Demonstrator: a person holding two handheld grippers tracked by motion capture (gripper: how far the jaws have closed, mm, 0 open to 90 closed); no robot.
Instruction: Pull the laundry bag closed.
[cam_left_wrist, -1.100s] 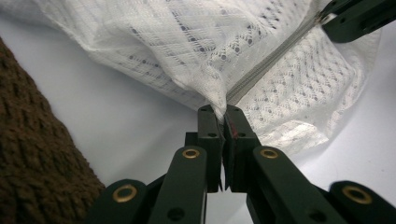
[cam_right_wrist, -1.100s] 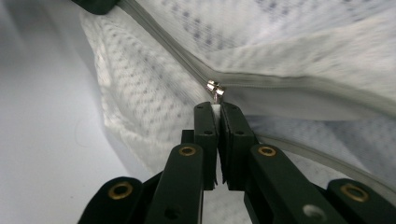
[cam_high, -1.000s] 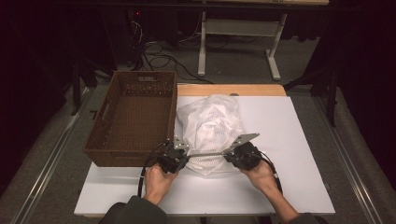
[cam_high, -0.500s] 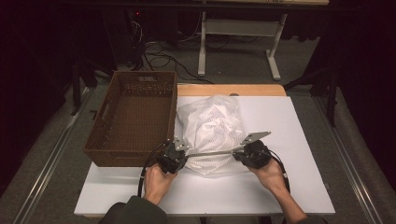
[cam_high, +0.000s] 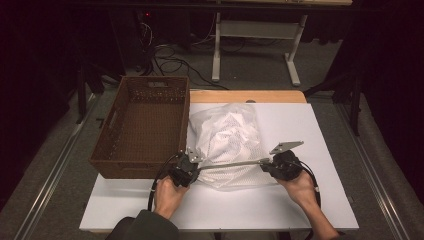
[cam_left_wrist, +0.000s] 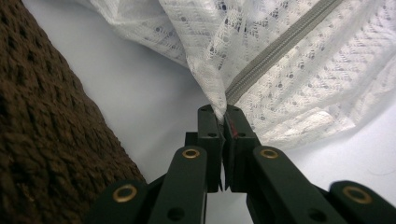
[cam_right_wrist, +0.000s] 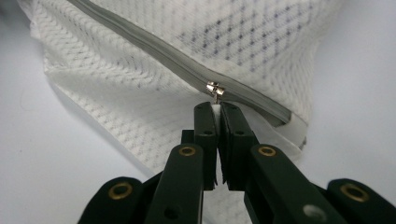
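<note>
A white mesh laundry bag lies on the white table, with a grey zipper stretched along its near edge. My left gripper is shut on the bag's left corner at the zipper's end. My right gripper is shut on the metal zipper pull, near the bag's right end. The grey zipper tape behind the slider looks closed. Each gripper is held in a hand, and the zipper runs taut between them.
A brown wicker basket stands left of the bag, its wall close beside my left gripper. A wooden strip edges the table's far side. Cables and a stand's legs are on the floor beyond.
My right gripper has moved right along the bag's near edge with the zipper pull, lengthening the closed zipper. The left gripper has stayed put on its corner.
</note>
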